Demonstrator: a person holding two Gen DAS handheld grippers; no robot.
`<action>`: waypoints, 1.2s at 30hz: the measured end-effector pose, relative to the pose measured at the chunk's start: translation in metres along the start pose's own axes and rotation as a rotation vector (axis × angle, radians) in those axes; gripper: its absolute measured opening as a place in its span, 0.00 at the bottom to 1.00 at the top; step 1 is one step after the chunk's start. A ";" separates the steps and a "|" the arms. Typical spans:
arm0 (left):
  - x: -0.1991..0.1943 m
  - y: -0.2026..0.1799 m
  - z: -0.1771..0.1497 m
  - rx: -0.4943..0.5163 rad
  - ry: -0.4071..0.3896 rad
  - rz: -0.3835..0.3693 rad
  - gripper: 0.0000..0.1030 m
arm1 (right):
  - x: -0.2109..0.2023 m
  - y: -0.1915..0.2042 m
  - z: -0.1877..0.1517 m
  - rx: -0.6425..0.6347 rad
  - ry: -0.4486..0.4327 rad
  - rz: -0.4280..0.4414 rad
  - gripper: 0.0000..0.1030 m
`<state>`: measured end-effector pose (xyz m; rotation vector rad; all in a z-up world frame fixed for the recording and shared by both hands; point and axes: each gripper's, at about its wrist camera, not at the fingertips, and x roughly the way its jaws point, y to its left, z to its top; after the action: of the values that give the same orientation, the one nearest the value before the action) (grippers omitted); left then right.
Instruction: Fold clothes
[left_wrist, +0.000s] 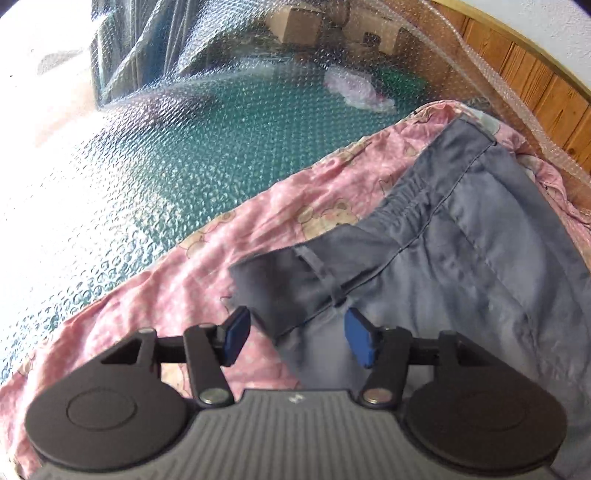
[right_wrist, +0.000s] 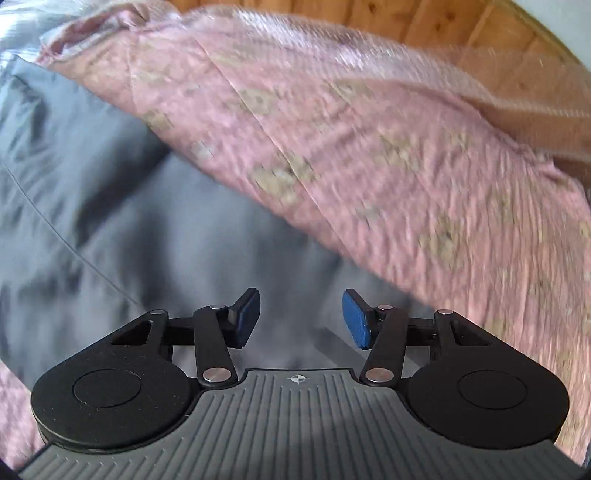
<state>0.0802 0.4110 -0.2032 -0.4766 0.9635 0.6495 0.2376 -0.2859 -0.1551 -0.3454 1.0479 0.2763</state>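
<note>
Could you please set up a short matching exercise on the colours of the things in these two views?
Things:
1. trousers
2. bedsheet
3. gripper pads
4. wall panelling

Colours:
A. blue
B. brown wood
C. grey
D. pink with a bear print

Pairs: 1-C, 2-D, 3-A, 4-B
</note>
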 end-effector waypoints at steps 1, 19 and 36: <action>0.004 0.006 -0.004 -0.004 -0.004 -0.017 0.57 | -0.005 0.017 0.021 -0.025 -0.037 0.031 0.53; 0.008 0.046 0.001 0.008 0.025 -0.290 0.68 | 0.133 0.500 0.352 -0.479 -0.187 0.613 0.23; 0.001 0.060 0.010 -0.060 -0.015 -0.364 0.69 | 0.183 0.487 0.392 -0.386 -0.018 0.651 0.42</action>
<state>0.0454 0.4604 -0.2042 -0.6803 0.8176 0.3530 0.4491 0.3277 -0.2093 -0.3364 1.0648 1.0732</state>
